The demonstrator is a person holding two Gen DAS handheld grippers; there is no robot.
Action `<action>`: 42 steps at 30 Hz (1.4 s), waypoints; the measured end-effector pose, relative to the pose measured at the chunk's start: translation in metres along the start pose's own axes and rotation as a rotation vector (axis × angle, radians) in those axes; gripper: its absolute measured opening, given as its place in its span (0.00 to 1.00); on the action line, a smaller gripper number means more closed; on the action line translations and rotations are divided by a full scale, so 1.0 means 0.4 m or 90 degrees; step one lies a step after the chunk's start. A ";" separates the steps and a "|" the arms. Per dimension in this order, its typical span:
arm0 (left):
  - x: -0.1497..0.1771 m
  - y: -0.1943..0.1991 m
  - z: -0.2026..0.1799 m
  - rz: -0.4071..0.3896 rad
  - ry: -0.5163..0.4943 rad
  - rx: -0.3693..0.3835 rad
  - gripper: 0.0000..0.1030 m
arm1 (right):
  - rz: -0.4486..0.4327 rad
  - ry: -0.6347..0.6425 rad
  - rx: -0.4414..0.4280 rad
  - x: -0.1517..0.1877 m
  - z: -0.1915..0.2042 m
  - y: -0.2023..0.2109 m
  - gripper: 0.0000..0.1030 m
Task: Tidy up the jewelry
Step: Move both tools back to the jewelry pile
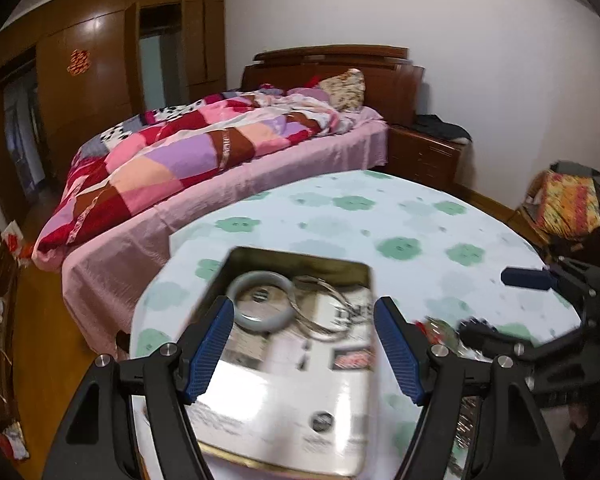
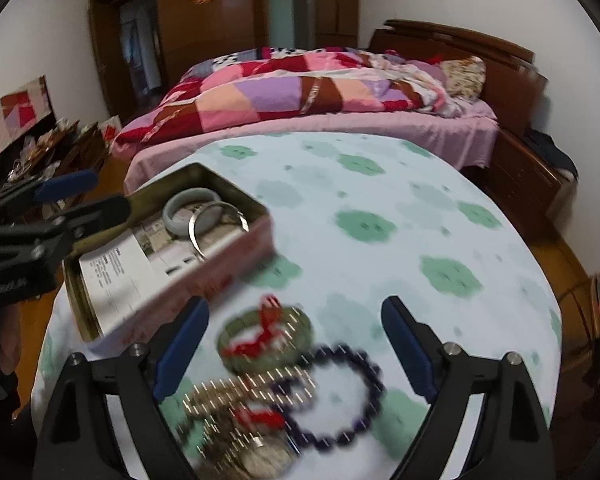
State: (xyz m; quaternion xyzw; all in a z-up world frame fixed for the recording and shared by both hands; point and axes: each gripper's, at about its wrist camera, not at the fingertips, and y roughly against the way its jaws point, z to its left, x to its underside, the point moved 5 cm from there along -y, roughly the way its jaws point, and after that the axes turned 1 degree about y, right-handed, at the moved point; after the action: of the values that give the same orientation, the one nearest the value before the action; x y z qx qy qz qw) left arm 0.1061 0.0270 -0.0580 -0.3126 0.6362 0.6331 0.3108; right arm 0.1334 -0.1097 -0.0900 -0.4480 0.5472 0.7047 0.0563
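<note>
An open metal tin (image 1: 300, 258) (image 2: 236, 246) lined with printed paper sits on the round table. Inside lie a pale jade bangle (image 1: 260, 300) (image 2: 190, 210) and thin silver bangles (image 1: 320, 312) (image 2: 216, 228). My left gripper (image 1: 304, 344) hangs open above the tin, nothing between its blue pads. My right gripper (image 2: 294, 350) is open over a loose pile on the cloth: a green bracelet with red cord (image 2: 266, 334), a dark purple bead bracelet (image 2: 340, 396) and gold chains (image 2: 236, 404). The pile is motion-blurred. Each gripper shows at the edge of the other's view.
The table wears a white cloth with green flowers (image 1: 400, 232) (image 2: 380, 216). Behind it stands a bed with a patchwork quilt (image 1: 188, 152) (image 2: 300, 92), a wooden wardrobe (image 1: 92, 72) and a nightstand (image 1: 424, 152). Clutter lines the floor at the left (image 2: 52, 148).
</note>
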 end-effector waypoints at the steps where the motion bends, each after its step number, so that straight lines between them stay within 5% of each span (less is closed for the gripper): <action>1: 0.006 0.006 -0.014 0.001 -0.007 0.003 0.71 | -0.002 -0.013 0.002 0.013 -0.012 0.008 0.87; 17: 0.121 0.008 -0.185 0.038 -0.075 0.074 0.70 | 0.001 -0.118 0.036 0.175 -0.144 0.044 0.87; 21: 0.140 -0.017 -0.204 0.065 -0.079 0.101 0.52 | 0.008 -0.109 0.043 0.179 -0.143 0.030 0.75; 27: 0.167 -0.050 -0.211 0.106 -0.058 0.134 0.45 | 0.017 -0.102 0.033 0.183 -0.129 0.015 0.64; 34: 0.174 -0.064 -0.240 0.123 -0.077 0.148 0.41 | 0.018 -0.114 0.035 0.196 -0.136 0.013 0.63; 42: 0.194 -0.083 -0.270 0.151 -0.101 0.174 0.20 | 0.025 -0.110 0.029 0.195 -0.131 0.010 0.63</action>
State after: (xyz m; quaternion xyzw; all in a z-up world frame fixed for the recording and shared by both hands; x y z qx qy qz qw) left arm 0.0847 -0.0815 -0.1392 -0.1394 0.7222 0.5957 0.3227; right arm 0.1150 -0.1864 -0.1410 -0.3736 0.5647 0.7291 0.0996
